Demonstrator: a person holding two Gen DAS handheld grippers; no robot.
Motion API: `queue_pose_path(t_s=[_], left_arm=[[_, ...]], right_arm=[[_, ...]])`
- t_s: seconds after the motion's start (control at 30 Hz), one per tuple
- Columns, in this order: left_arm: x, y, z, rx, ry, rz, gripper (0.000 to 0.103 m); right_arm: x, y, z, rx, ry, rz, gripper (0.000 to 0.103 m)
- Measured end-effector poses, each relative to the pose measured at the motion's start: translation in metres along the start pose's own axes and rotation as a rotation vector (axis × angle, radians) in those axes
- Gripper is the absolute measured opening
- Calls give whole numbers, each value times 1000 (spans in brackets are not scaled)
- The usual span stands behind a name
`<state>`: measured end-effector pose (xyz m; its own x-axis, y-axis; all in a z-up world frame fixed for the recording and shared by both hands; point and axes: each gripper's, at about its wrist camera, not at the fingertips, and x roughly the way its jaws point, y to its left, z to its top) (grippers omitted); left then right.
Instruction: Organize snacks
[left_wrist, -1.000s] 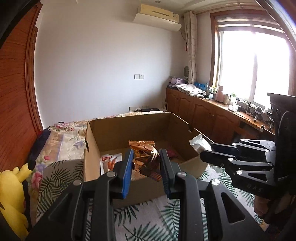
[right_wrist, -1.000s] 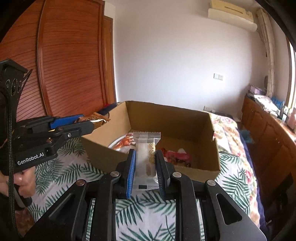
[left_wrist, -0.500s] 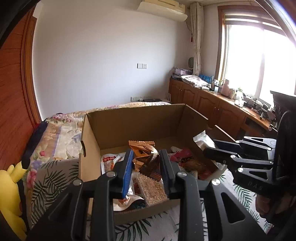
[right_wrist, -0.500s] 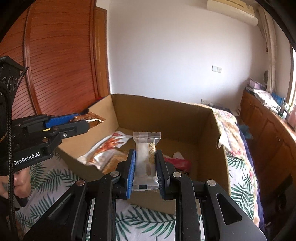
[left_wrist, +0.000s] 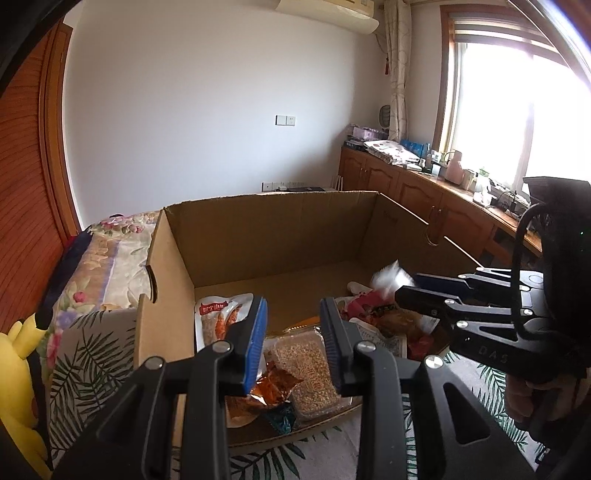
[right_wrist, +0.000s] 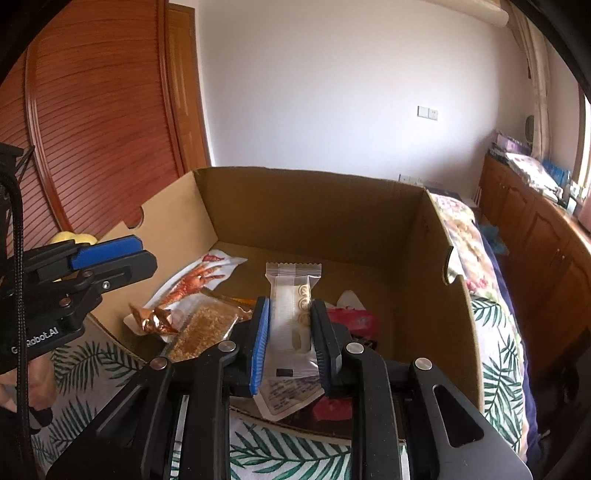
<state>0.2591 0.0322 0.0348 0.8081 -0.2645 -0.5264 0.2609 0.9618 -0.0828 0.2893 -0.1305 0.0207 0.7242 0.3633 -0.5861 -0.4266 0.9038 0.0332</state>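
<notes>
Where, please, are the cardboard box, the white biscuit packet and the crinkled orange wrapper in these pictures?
cardboard box (right_wrist: 306, 206), right wrist view, on its far inner wall.
white biscuit packet (right_wrist: 291, 291), right wrist view, on its clear middle.
crinkled orange wrapper (left_wrist: 271, 387), left wrist view, on its foil centre.

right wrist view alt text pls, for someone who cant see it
The right tool grips an upright white biscuit packet over an open cardboard box holding a lobster-print packet, a grain bar and a red wrapper. The left tool, empty, hovers at the box's left.

Black plastic left gripper (left_wrist: 293, 332) & right gripper (right_wrist: 290, 332), blue pads, silver screws, black cable.
</notes>
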Motion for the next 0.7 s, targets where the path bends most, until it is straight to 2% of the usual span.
queue_pose_path(t_s=[0.13, 0.5, 0.57, 0.63, 0.7], left_arm=[[1, 1, 0, 1, 4, 10, 31], [-21, -9, -2, 23, -14, 39, 33], [-30, -13, -1, 27, -20, 48, 38], [-41, -17, 1, 29, -35, 56, 50], [-53, -21, 3, 32, -55, 62, 53]], right_arm=[[-1, -1, 0, 17, -5, 1, 26], [-31, 5, -9, 26, -47, -2, 26], [-41, 7, -10, 28, -58, -5, 27], [-53, 10, -12, 30, -72, -10, 30], [-66, 12, -13, 35, -89, -16, 35]])
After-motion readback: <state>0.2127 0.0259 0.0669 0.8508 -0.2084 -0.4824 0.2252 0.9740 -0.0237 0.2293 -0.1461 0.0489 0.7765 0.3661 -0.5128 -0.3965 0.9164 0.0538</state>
